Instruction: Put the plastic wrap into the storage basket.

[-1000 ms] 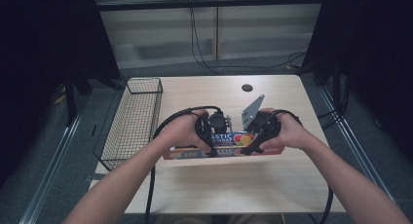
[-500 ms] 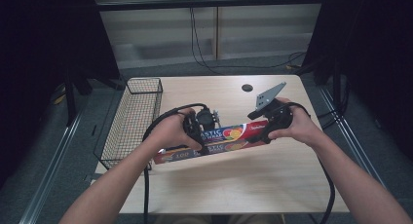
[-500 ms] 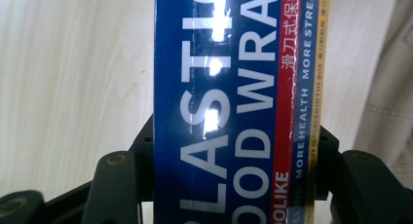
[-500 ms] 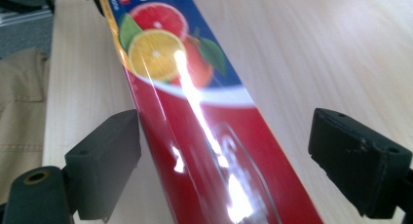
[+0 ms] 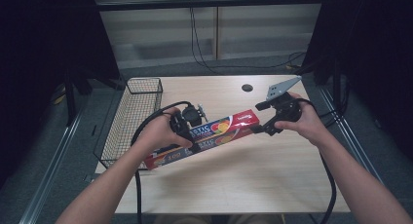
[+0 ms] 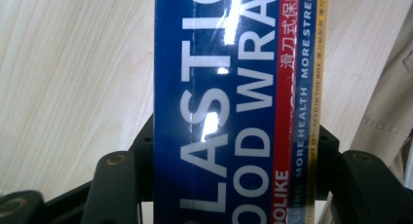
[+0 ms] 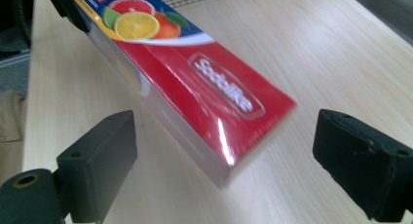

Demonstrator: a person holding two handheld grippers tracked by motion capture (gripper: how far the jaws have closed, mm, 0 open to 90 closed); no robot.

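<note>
A long plastic-wrap box point(image 5: 209, 136), red at one end and blue along its side, lies slanted over the middle of the wooden table point(image 5: 234, 185). My left gripper point(image 5: 189, 134) is shut on its blue middle part; in the left gripper view the box point(image 6: 229, 87) fills the gap of that gripper point(image 6: 234, 160), with both jaws against its sides. My right gripper point(image 5: 260, 122) stands open at the red end. In the right gripper view the red end point(image 7: 204, 92), with printed citrus fruit, lies within that gripper point(image 7: 224, 131), whose jaws are wide apart and clear of it.
A black wire basket point(image 5: 139, 112) stands along the table's left edge, close to the box's blue end. A small dark round hole point(image 5: 247, 87) sits near the table's far edge. Cables trail from both grippers. Beige trouser cloth point(image 6: 389, 87) shows past the table's near edge.
The box has swung from parallel with the table's front edge to a slant and shifted left toward the basket. My right hand has moved right and farther back, to the box's red end.
</note>
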